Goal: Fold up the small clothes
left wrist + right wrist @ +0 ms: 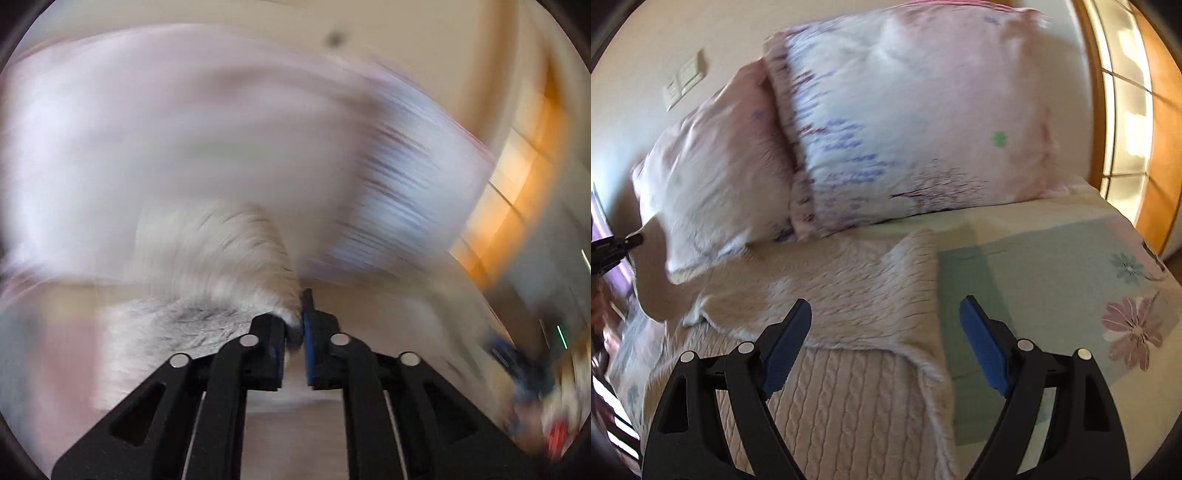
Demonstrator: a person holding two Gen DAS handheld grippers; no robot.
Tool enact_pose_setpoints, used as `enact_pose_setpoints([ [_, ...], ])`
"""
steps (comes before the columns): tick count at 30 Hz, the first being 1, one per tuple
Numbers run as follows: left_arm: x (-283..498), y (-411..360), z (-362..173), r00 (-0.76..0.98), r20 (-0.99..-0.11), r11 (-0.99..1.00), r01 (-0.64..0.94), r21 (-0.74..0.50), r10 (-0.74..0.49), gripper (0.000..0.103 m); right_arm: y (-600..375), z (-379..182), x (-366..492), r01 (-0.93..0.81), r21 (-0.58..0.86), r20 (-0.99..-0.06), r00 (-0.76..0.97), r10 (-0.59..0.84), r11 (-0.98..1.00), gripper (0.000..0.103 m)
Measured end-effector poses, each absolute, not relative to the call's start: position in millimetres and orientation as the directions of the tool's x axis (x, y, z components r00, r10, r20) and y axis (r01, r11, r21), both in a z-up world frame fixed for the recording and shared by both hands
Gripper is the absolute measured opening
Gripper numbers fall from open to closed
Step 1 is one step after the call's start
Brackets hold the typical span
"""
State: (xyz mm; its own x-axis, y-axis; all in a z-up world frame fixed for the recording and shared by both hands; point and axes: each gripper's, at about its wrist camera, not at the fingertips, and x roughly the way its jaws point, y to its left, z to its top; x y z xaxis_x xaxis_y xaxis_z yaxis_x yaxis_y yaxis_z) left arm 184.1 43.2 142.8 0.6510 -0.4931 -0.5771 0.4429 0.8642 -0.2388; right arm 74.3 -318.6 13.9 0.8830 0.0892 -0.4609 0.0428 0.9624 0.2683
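A cream cable-knit sweater (849, 332) lies on the bed, one part folded over towards the pillows. My right gripper (884, 317) is open and empty, just above the sweater's right side. My left gripper (294, 321) is shut on a fuzzy edge of the sweater (207, 266) and holds it up; that view is badly blurred. The left gripper's tip also shows in the right wrist view (629, 242), at the far left, with cloth hanging from it.
Two pink flowered pillows (905, 122) lie against the wall at the head of the bed. The flowered bedsheet (1052, 277) spreads to the right. An orange-framed window (1126, 110) stands at the right. A wall switch (683, 81) is at upper left.
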Motion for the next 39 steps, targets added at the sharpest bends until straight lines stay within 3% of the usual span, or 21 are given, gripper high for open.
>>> enact_pose_setpoints([
  [1, 179, 5, 134, 0.590, -0.600, 0.822, 0.524, -0.224, -0.540, 0.031, -322, 11, 75, 0.053, 0.276, -0.471, 0.878, 0.087, 0.960, 0.084],
  [2, 172, -33, 117, 0.514, -0.653, 0.783, 0.588, -0.204, -0.556, 0.038, -327, 6, 74, 0.071, 0.287, -0.492, 0.867, 0.083, 0.955, 0.084],
  [4, 163, -56, 94, 0.455, -0.717, 0.769, 0.615, -0.176, -0.528, 0.038, -336, -2, 65, 0.081, 0.316, -0.516, 0.851, 0.100, 0.945, 0.084],
  [6, 155, -33, 76, 0.478, -0.746, 0.819, 0.553, -0.156, -0.464, 0.044, -348, -12, 45, 0.083, 0.339, -0.542, 0.831, 0.123, 0.937, 0.084],
  [8, 145, 18, 64, 0.505, -0.755, 0.878, 0.438, -0.194, -0.419, 0.059, -356, -23, 30, 0.074, 0.364, -0.568, 0.808, 0.158, 0.928, 0.083],
  [12, 108, 119, 39, 0.502, -0.801, 0.945, 0.203, -0.258, -0.327, 0.066, -371, -57, -2, 0.074, 0.510, -0.613, 0.730, 0.302, 0.857, 0.062],
  [17, 49, 169, 14, 0.465, -0.801, 0.922, 0.115, -0.369, -0.378, 0.066, -365, -81, -41, 0.041, 0.661, -0.559, 0.694, 0.455, 0.749, 0.042],
  [19, 23, 165, 15, 0.463, -0.786, 0.909, 0.136, -0.393, -0.409, 0.065, -357, -93, -56, 0.010, 0.728, -0.519, 0.661, 0.542, 0.685, 0.030],
  [22, -8, 155, 13, 0.430, -0.752, 0.863, 0.181, -0.471, -0.500, 0.051, -341, -111, -74, -0.020, 0.804, -0.461, 0.609, 0.645, 0.594, 0.014],
  [27, -39, 146, 4, 0.384, -0.735, 0.828, 0.197, -0.526, -0.558, 0.028, -327, -114, -81, -0.075, 0.844, -0.384, 0.607, 0.696, 0.531, 0.009],
  [29, -33, 139, -1, 0.367, -0.742, 0.826, 0.194, -0.529, -0.561, 0.009, -326, -106, -78, -0.103, 0.860, -0.340, 0.616, 0.711, 0.500, 0.009],
  [34, 9, 140, 23, 0.403, -0.691, 0.797, 0.239, -0.554, -0.601, 0.006, -330, -44, -33, -0.237, 0.835, -0.215, 0.691, 0.690, 0.497, 0.008],
  [39, 132, 155, 94, 0.605, -0.590, 0.828, 0.234, -0.510, -0.535, 0.006, -345, 27, 70, -0.305, 0.812, -0.085, 0.783, 0.616, 0.499, 0.008],
])
